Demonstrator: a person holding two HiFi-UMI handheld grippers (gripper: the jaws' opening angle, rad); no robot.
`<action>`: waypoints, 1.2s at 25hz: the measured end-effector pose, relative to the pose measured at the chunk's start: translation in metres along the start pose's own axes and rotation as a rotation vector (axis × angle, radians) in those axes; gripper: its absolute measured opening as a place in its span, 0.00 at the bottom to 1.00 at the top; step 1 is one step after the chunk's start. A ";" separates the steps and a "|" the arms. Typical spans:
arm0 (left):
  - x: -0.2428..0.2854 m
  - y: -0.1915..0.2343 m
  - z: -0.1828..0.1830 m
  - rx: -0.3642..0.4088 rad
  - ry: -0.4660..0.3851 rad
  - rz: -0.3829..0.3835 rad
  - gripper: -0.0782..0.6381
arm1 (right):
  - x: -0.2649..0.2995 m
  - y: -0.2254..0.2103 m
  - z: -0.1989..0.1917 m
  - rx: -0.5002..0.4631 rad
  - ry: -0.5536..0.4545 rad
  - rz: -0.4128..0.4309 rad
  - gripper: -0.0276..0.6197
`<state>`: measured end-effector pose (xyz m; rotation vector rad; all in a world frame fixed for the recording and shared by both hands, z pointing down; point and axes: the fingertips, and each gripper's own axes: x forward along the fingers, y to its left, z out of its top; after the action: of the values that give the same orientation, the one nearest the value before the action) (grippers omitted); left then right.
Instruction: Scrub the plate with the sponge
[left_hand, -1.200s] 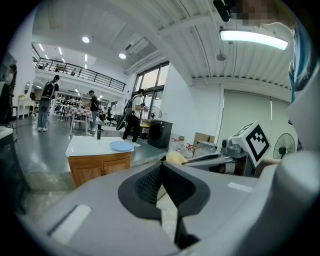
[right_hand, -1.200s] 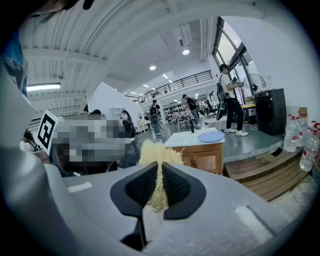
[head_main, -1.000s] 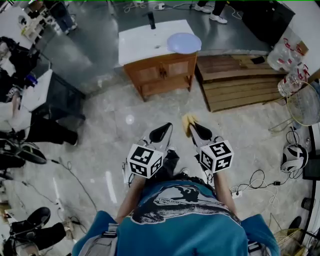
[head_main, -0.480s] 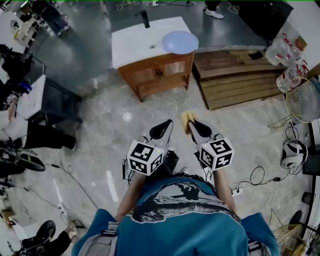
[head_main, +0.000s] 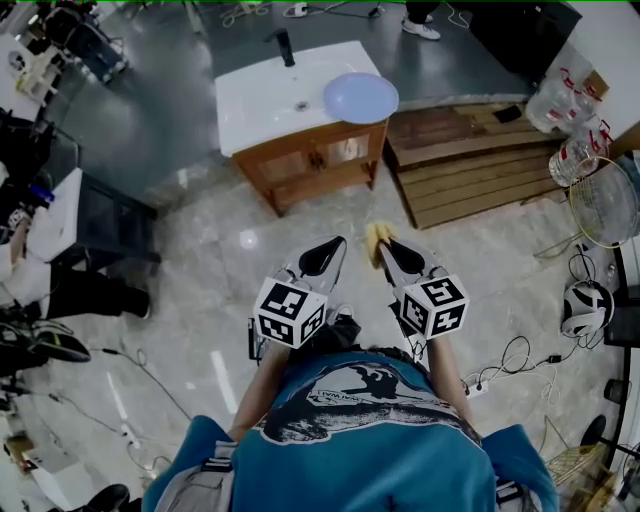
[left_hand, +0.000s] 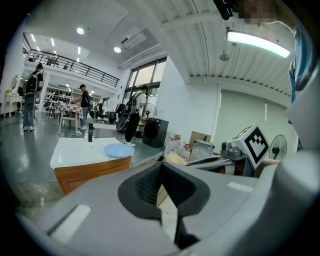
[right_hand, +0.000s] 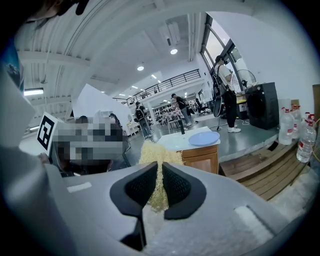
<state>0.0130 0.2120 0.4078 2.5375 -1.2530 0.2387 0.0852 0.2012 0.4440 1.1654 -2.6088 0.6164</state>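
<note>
Right hand-held gripper (right_hand: 156, 187) clamped the yellow sponge (right_hand: 158, 157), left hand-held gripper (left_hand: 161, 180) was pinched shut, empty. Blue plate (head_main: 360, 97) sat far off on the tabletop (head_main: 262, 95).

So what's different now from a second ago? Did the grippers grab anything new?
The person has stepped toward the sink cabinet, so it and the blue plate on it sit a little nearer in the head view. Nothing was grabbed or dropped. The right gripper keeps its jaws shut on the yellow sponge, the left gripper stays shut and empty, and both are still held out in front.
</note>
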 end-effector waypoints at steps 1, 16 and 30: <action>0.002 0.006 0.002 0.004 0.000 -0.007 0.13 | 0.005 0.000 0.002 0.000 -0.001 -0.005 0.09; 0.036 0.040 0.002 0.003 0.040 -0.072 0.13 | 0.042 -0.023 0.005 0.033 0.039 -0.062 0.09; 0.116 0.091 0.030 -0.028 0.039 0.012 0.13 | 0.106 -0.106 0.052 0.025 0.047 0.002 0.09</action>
<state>0.0119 0.0631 0.4296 2.4899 -1.2493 0.2696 0.0929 0.0438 0.4659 1.1422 -2.5704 0.6701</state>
